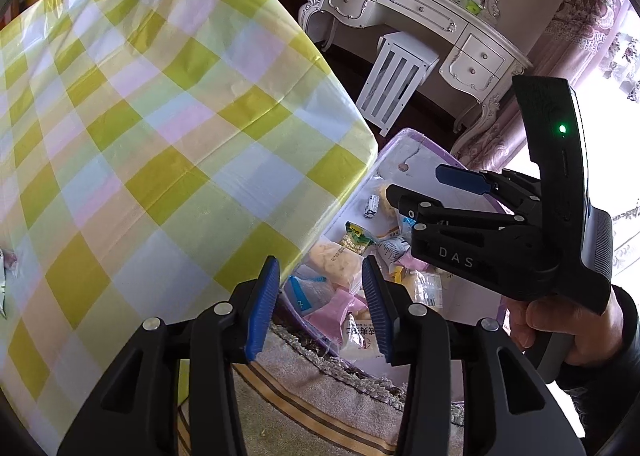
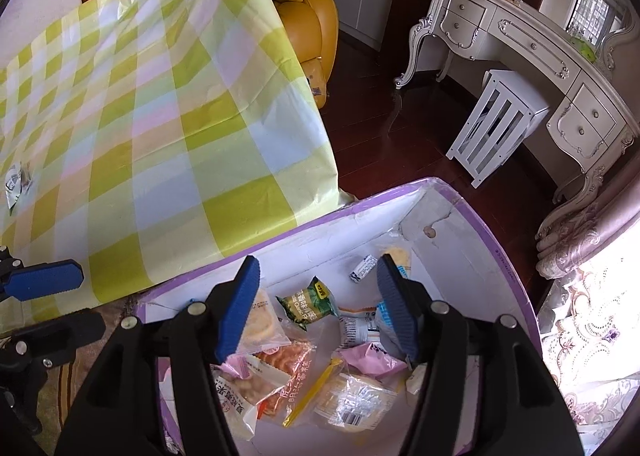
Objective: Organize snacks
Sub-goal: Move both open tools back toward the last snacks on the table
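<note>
A white box with a purple rim (image 2: 480, 224) stands on the floor beside the table and holds several snack packets. Among them are a green packet (image 2: 308, 302), a pink packet (image 2: 372, 360), a clear pack of round crackers (image 2: 260, 324) and a small blue-white carton (image 2: 362, 268). My right gripper (image 2: 318, 308) hangs open above the box with nothing between its blue pads. My left gripper (image 1: 320, 308) is open too, empty, at the table's corner over the box's near edge. In the left wrist view a hand holds the right gripper (image 1: 424, 192) over the box (image 1: 420, 144). One small packet (image 2: 16, 180) lies on the table.
The table wears a yellow-green check cloth (image 2: 160, 116). A yellow armchair (image 2: 312, 16) stands behind it. A white dressing table (image 2: 540, 48) and a white slatted stool (image 2: 496, 124) stand across the dark wooden floor. A striped rug (image 1: 320, 396) lies under the box.
</note>
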A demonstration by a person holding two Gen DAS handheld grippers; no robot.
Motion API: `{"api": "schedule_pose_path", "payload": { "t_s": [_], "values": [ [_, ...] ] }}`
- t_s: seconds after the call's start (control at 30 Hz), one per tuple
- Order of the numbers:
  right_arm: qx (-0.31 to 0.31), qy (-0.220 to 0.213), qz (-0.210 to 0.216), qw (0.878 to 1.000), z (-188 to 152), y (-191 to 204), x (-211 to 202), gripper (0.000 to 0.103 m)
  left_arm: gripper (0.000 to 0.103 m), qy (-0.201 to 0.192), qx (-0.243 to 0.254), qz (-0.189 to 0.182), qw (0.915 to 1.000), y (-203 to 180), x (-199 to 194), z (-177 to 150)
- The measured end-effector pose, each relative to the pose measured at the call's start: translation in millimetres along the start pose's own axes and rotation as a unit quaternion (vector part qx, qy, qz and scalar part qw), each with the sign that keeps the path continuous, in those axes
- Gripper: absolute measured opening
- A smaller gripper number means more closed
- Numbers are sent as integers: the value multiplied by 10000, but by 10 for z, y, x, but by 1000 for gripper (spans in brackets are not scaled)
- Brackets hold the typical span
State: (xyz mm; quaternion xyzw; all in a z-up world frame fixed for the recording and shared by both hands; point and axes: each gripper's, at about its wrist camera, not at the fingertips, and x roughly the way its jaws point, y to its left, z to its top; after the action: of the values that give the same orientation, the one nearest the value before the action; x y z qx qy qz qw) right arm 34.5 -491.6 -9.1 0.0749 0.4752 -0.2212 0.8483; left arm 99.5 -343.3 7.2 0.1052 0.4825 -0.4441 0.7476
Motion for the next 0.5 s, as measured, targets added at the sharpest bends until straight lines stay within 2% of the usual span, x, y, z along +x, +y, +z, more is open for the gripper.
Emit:
{"api": "schedule_pose_path", "payload": {
  "t_s": [0.23, 0.3, 0.5],
  "values": [
    [-135, -173, 183, 9996, 128, 246, -94, 73, 57, -499, -611, 548, 9954, 623, -387, -16],
    [-198, -215, 255, 9992, 170, 343, -118, 76, 60, -643, -812, 879, 9907, 874, -531, -48],
    [-402, -288, 453, 9978, 279, 651, -156, 76, 60, -880, -1409, 1646, 9723, 1672, -941, -233]
  ]
}}
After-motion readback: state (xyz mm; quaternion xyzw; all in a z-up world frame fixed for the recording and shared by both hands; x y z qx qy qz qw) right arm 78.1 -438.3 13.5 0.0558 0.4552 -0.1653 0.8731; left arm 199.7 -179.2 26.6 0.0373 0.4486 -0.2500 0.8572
